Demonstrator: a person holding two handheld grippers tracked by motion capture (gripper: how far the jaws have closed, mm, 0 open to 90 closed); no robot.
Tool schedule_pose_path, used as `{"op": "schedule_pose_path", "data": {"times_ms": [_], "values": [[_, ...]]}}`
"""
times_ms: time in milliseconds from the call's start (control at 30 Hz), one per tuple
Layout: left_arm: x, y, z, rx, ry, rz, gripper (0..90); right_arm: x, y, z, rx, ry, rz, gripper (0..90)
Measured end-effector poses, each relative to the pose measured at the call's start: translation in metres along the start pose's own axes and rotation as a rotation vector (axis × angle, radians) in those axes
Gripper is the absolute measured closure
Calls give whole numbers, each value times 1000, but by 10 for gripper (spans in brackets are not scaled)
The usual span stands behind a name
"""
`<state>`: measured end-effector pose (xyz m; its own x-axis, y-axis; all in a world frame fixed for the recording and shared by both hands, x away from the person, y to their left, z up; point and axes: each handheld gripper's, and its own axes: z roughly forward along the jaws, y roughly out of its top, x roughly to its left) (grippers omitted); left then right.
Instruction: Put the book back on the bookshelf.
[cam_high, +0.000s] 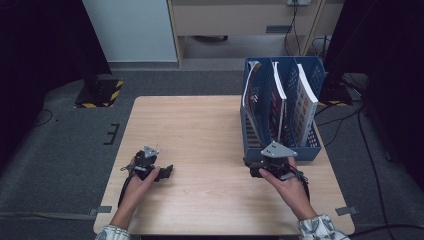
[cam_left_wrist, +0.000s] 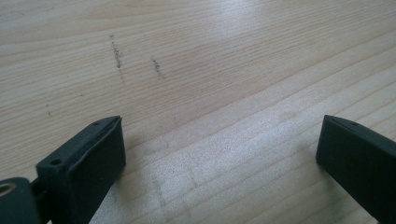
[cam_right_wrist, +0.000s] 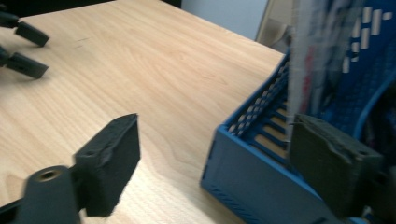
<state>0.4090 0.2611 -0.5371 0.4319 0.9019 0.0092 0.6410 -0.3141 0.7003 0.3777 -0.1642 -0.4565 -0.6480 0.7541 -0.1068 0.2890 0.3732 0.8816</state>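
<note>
Black jaws of the right gripper (cam_right_wrist: 212, 163) stand spread astride the near corner of the blue rack (cam_right_wrist: 247, 182), which sits at the table's (cam_high: 200, 130) right edge holding three upright books (cam_high: 305, 100). Stiff plastic, it looks front-light but book-heavy, best gripped by its low front wall. Well apart, the left gripper (cam_left_wrist: 219, 154) rests low over bare wood, jaws spread and empty.

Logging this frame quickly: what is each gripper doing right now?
Left gripper: open, holding nothing, jaws wide apart over the table.
Right gripper: open, holding nothing, jaws either side of the blue file rack's front corner.
</note>
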Motion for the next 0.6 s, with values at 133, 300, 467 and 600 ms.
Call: {"op": "schedule_pose_path", "data": {"times_ms": [133, 300, 467, 600], "values": [[0, 0, 0, 0, 0, 1, 9, 5, 1, 2, 6, 16, 3, 187], [-1, 0, 0, -2, -2, -1, 9, 14, 1, 9, 21, 43, 10, 117], [-1, 0, 0, -2, -1, -1, 9, 22, 1, 19, 53, 81, 21, 80], [-1, 0, 0, -1, -1, -1, 8, 27, 2, 21, 55, 105, 18, 68]]}}
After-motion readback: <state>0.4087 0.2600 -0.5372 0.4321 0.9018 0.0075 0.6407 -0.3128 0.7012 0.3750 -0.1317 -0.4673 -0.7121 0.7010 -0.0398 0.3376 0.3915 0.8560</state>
